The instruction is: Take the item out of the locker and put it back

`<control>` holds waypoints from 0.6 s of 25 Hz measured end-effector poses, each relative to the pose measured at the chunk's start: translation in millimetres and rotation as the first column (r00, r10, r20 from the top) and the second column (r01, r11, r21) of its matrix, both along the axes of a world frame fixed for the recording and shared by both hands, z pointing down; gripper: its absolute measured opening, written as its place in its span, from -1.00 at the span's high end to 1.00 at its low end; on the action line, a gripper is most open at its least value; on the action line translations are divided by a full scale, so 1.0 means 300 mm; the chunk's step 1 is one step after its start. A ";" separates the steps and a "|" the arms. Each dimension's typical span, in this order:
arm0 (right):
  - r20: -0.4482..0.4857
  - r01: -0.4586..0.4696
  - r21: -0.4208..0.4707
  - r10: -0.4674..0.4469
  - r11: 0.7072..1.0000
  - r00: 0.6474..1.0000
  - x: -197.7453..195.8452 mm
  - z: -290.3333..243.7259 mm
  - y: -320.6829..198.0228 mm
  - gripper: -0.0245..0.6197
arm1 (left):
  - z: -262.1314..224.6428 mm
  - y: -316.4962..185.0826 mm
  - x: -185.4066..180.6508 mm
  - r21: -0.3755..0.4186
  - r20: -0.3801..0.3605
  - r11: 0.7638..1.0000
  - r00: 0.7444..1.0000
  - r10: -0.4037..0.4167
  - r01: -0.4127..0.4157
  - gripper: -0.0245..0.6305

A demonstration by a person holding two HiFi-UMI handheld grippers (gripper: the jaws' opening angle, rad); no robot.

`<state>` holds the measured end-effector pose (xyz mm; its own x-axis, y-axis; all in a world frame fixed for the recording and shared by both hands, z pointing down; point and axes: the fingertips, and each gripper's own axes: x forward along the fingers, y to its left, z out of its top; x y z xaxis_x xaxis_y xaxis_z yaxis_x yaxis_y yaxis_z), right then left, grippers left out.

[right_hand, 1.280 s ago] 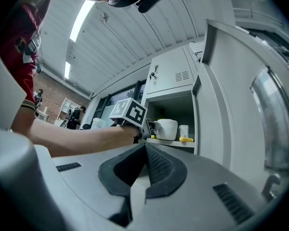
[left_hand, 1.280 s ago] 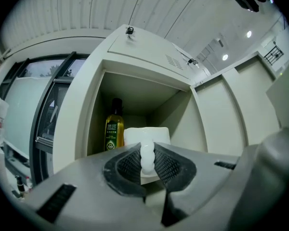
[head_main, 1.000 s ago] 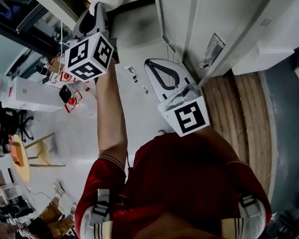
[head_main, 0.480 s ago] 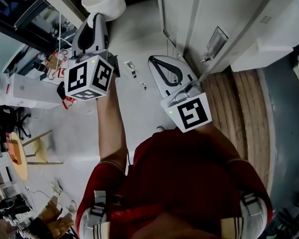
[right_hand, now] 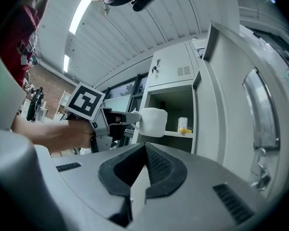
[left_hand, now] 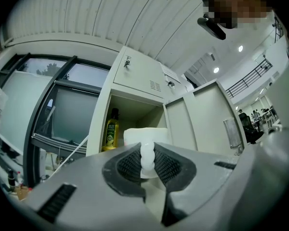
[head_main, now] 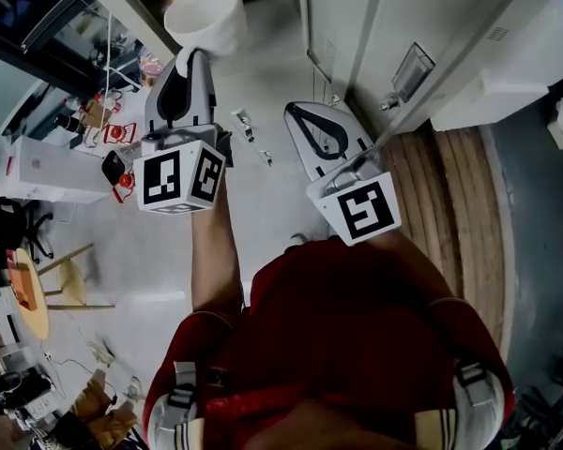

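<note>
A white mug (head_main: 206, 17) hangs in the air in front of the open locker compartment (left_hand: 135, 117). My left gripper (head_main: 196, 56) is shut on the mug's handle. In the left gripper view the handle (left_hand: 147, 159) is pinched between the ribbed pads, with the mug body (left_hand: 145, 136) just beyond them. The right gripper view shows the mug (right_hand: 152, 121) from the side, held by the left gripper (right_hand: 129, 117) outside the locker (right_hand: 176, 107). My right gripper (head_main: 298, 112) is lower and to the right of the mug, shut and empty (right_hand: 145, 150).
A yellow oil bottle (left_hand: 110, 129) stands at the left inside the compartment. A small white bottle with a yellow part (right_hand: 183, 124) sits on the shelf. The locker door (right_hand: 221, 95) stands open at the right. Closed locker doors (head_main: 394, 26) run along the right, above the wooden floor (head_main: 469, 204).
My left gripper has drawn back toward the person with the mug, which now shows fully outside the locker. The right gripper has barely moved.
</note>
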<state>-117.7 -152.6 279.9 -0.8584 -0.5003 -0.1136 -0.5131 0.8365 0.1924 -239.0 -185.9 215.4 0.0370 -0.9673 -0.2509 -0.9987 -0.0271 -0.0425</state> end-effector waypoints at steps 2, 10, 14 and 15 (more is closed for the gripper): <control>-0.001 -0.005 -0.001 0.005 1.000 1.000 0.001 0.005 -0.001 0.93 | 0.018 0.010 0.008 -0.005 0.002 1.000 1.000 0.006 -0.006 0.78; -0.008 -0.027 0.001 0.027 1.000 1.000 0.011 0.015 0.003 0.93 | 0.100 0.019 0.020 -0.025 -0.003 1.000 1.000 0.011 -0.011 0.78; -0.009 -0.039 0.005 0.039 0.999 0.999 0.024 0.020 0.000 0.93 | 0.149 -0.009 0.027 -0.045 -0.005 0.999 1.000 0.013 -0.013 0.78; -0.014 -0.041 0.008 0.042 0.999 0.999 0.027 0.024 -0.001 0.93 | 0.162 -0.018 0.029 -0.051 -0.006 0.999 1.000 0.014 -0.014 0.78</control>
